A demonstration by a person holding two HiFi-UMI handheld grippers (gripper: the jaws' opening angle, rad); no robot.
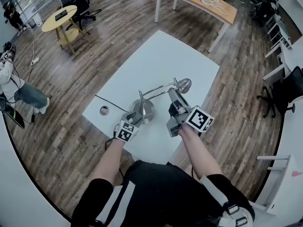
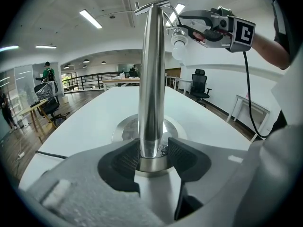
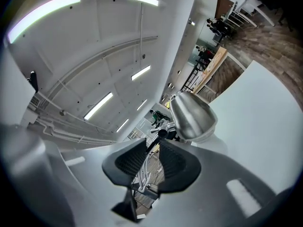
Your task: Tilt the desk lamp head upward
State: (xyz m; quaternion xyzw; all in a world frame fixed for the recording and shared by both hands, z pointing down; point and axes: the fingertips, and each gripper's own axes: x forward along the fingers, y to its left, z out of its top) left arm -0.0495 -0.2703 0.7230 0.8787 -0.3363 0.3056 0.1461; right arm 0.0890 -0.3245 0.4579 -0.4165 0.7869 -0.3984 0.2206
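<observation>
A chrome desk lamp stands on the white table (image 1: 156,60). It has a round base (image 1: 147,112), an upright post (image 2: 151,79) and a curved arm ending in a bell-shaped head (image 1: 184,85). My left gripper (image 1: 129,123) is shut on the foot of the post, just above the base (image 2: 124,129); its pads (image 2: 182,157) press the post from both sides. My right gripper (image 1: 175,95) is held up level at the head (image 3: 191,113). It is shut on the thin neck just behind the head. In the left gripper view the right gripper (image 2: 187,27) sits at the top right by the head (image 2: 179,41).
A black cable (image 1: 111,101) runs left from the lamp over the table, and a small round puck (image 1: 104,109) lies near the left edge. Behind stand a wooden desk (image 1: 199,1), a round yellow table (image 1: 59,18) and office chairs (image 1: 284,96). A person (image 1: 14,91) stands at the far left.
</observation>
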